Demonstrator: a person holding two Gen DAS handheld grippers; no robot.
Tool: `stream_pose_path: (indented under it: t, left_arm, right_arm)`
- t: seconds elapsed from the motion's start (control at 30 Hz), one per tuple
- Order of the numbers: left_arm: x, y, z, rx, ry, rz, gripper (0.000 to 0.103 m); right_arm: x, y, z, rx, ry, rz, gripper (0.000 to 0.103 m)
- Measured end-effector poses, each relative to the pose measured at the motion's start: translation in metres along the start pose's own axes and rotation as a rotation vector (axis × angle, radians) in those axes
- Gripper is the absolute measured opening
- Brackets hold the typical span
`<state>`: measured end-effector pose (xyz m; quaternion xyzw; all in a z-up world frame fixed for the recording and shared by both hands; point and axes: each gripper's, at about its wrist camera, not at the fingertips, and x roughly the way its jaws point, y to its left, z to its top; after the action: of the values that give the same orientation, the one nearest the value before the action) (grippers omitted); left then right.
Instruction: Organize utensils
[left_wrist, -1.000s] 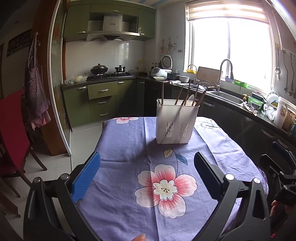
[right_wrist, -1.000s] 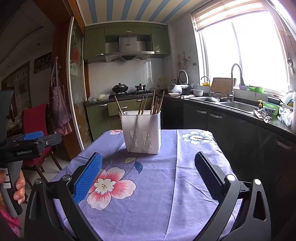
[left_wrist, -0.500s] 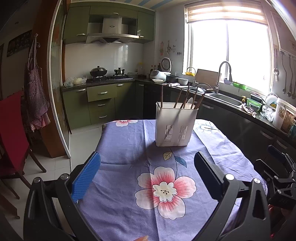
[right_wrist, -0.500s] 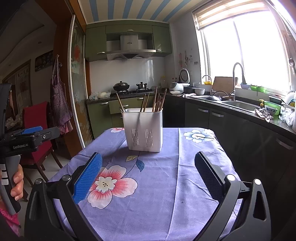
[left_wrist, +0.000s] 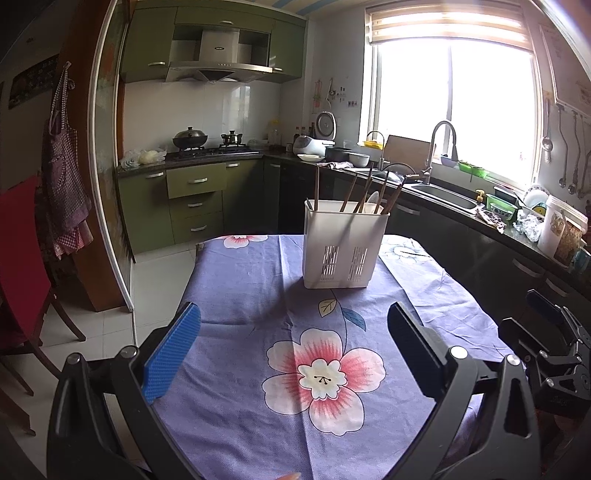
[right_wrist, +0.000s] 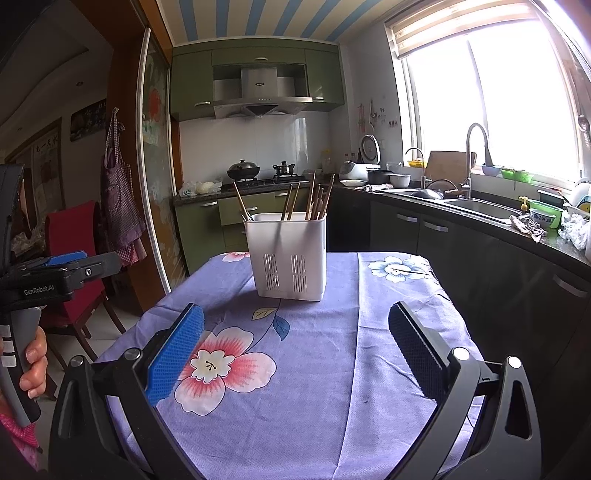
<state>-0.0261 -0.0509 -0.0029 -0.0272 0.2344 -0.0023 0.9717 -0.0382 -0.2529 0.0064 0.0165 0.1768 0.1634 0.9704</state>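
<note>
- Compared with a second ago, the holder (left_wrist: 345, 245) is sitting slightly higher and farther off in both views, so both grippers are backing away a little; nothing on the bench (left_wrist: 236, 295) is shifting.
- The left gripper (left_wrist: 293, 343) is hovering over the near half of the bench, jaws spread wide and carrying nothing.
- The right gripper (right_wrist: 295, 343) is hovering likewise, jaws wide and empty.
- A hand (right_wrist: 35, 363) is gripping the left gripper's handle at the left edge of the right wrist view.
- The holder, white and slotted low on its front, is standing upright on the far half of the floral cloth (right_wrist: 314, 369), well apart from both grippers.
- Chopsticks (right_wrist: 317, 201) are leaning inside it, their tips sticking out above the rim.
</note>
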Motion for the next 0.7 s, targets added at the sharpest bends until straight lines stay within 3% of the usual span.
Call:
stream_pose_path:
  t: [0.27,0.37,0.7]
  left_arm:
    - [-0.002,0.002,0.001,-0.008,-0.007,-0.02,0.096]
    - [-0.005,-0.005,0.002,0.032,-0.033,0.014,0.096]
    - [0.0,-0.003,0.004,0.013,-0.015,-0.001,0.096]
  right_arm:
    - [0.004,0.0,-0.001,-0.003,0.008,0.007,0.098]
    - [0.004,-0.002,-0.002,-0.002,0.012,0.009,0.098]
    - [0.005,-0.003,-0.003,0.002,0.015,0.011,0.098]
